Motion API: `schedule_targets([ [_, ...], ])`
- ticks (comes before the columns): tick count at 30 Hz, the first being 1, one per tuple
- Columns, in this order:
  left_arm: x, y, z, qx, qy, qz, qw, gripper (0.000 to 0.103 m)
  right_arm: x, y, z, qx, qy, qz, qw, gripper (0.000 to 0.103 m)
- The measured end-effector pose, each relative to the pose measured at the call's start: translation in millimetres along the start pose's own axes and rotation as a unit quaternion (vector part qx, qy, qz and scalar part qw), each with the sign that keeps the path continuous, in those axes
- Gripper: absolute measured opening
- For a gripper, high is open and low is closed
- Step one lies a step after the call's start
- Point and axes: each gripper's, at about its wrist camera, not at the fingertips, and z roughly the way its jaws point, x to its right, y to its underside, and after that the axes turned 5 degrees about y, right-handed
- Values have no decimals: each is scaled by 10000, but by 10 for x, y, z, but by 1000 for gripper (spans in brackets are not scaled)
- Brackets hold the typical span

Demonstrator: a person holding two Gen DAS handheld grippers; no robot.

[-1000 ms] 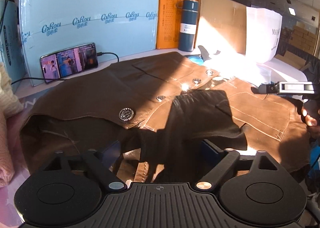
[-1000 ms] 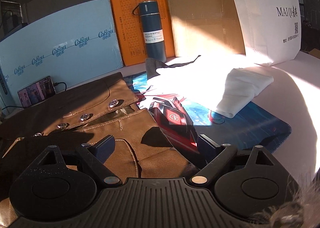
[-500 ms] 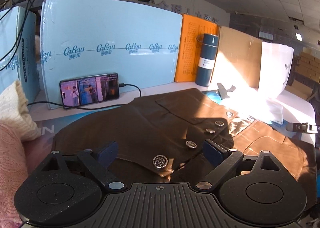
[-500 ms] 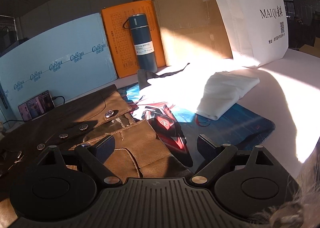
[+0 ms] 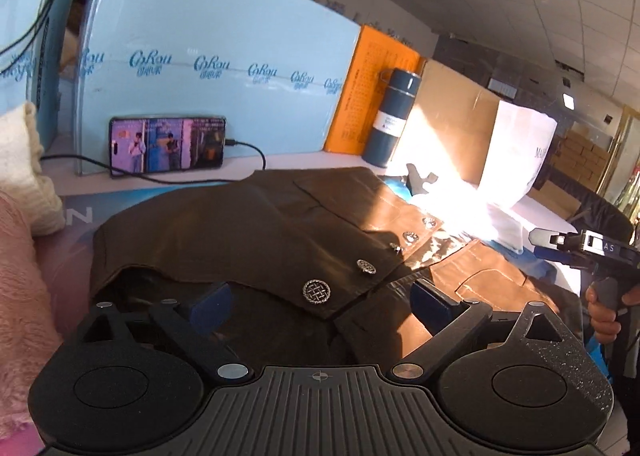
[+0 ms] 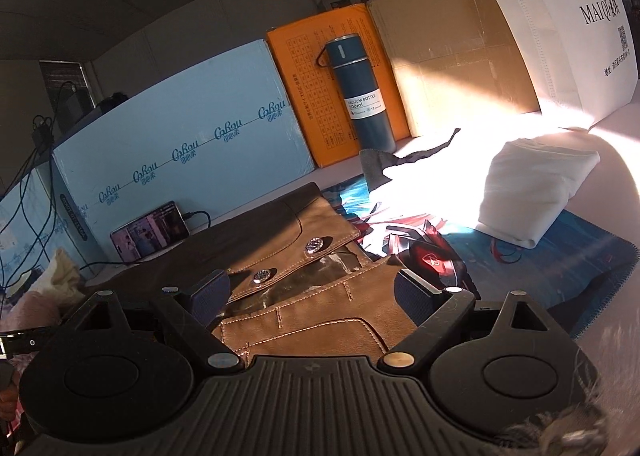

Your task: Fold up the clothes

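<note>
From my left wrist camera, going left to right: a fuzzy pink garment (image 5: pixel 20 296) fills the left edge, with a cream knitted piece (image 5: pixel 20 159) above it. Behind them, pale blue boards (image 5: pixel 200 67) stand along the back of the table. A phone (image 5: pixel 168 145) with a lit screen leans against one board, a black cable plugged into its right end.

The brown leather jacket (image 5: pixel 248 240) lies flat across the middle of the table, its front flap lined with round silver buttons (image 5: pixel 317 290). My left gripper (image 5: pixel 320 306) hangs just above the jacket's near edge, its jaws wide apart and nothing pinched between the blue pads.

Behind the jacket, an orange board (image 5: pixel 372 95) and a dark blue vacuum bottle (image 5: pixel 392 117) stand upright, then a cardboard sheet (image 5: pixel 452 127) and a white bag (image 5: pixel 520 159) in bright sunlight. At the far right, a person's hand (image 5: pixel 604 316) holds the other gripper's handle.

From my right wrist camera: the right gripper (image 6: pixel 314 292) also stands wide open, empty, over the jacket's tan lower corner (image 6: pixel 312 328), where orange stitching shows. To the right lies a blue printed mat (image 6: pixel 560 256) with a red design. A folded white cloth (image 6: pixel 532 183) rests on the mat's far side, in sunlight.
</note>
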Motion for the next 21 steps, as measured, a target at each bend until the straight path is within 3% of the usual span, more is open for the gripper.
schedule_targets([
  [5,324,252,-421,472,-418,988,9931,102,117,198,-315,468,-300,-387,9977,98],
  [11,744,496,-669,592,-321,1960,9783,103,78,490,-697,560,-875,-1428,9843,103],
  [15,942,625,-645,435,-274,2236,9733,103,-4,668,-870,320,-908,-2445,9649,103],
  [21,971,715,-624,369,-656,2165,9734,103,-25,824,-1055,84,-948,-3244,9411,103],
])
